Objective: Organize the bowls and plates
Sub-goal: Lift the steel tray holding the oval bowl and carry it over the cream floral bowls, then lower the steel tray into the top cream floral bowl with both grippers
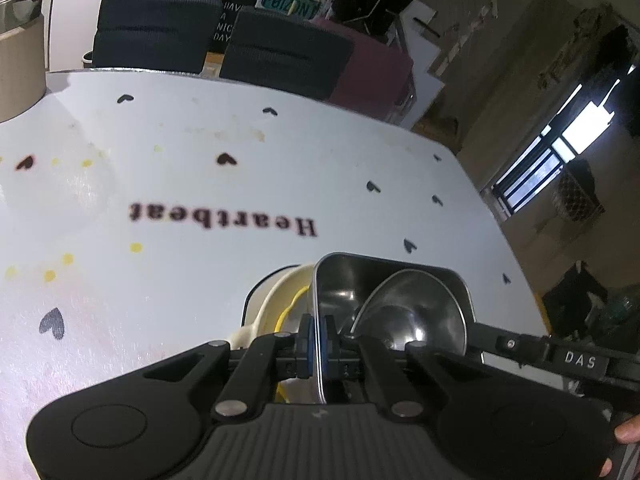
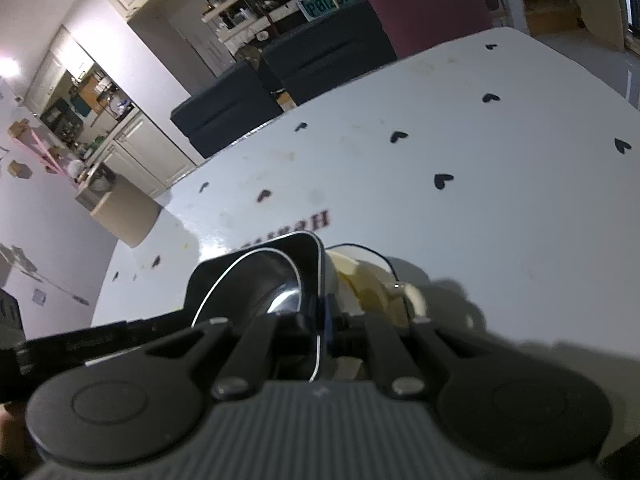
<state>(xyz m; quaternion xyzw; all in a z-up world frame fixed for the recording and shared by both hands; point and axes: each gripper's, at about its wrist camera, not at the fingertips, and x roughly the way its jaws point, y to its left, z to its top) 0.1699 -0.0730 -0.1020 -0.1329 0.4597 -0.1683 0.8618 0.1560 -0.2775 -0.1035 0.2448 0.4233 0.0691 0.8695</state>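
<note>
table: white top point(image 1: 248, 184), black hearts printed on it, "Heartbeat" lettering point(image 1: 222, 220) upside down to you, yellow dots and faint stains toward the left side.
chairs: two dark ones point(image 1: 156, 32) tucked in at the far edge, a maroon one point(image 1: 372, 68) to their right.
cream dish: cream-coloured bowl or dish point(image 1: 276, 300) with a yellow bit inside, sitting just left of the steel tray in the left wrist view; can't tell if it touches the tray or rests on the table.
left gripper: your left gripper point(image 1: 318, 330) is clamped tight on the tray's thin left rim, blue pads pinching it from both sides, nose tilted down at the table.
steel tray: rounded-rectangle steel tray point(image 1: 396, 276), held between both your grippers above the near part of the table, wall standing up in front of each camera.
steel bowl: round steel bowl point(image 1: 416, 312) lies tipped inside the tray, rim leaning on the tray wall.
right gripper: in the right wrist view your right gripper point(image 2: 320, 320) is closed down on the tray's opposite rim point(image 2: 316, 280), edge running between the pads; its arm shows at the right of the left wrist view, marked "DAS" point(image 1: 580, 359).
hand: fingertips point(image 1: 628, 434) visible at the bottom right corner.
</note>
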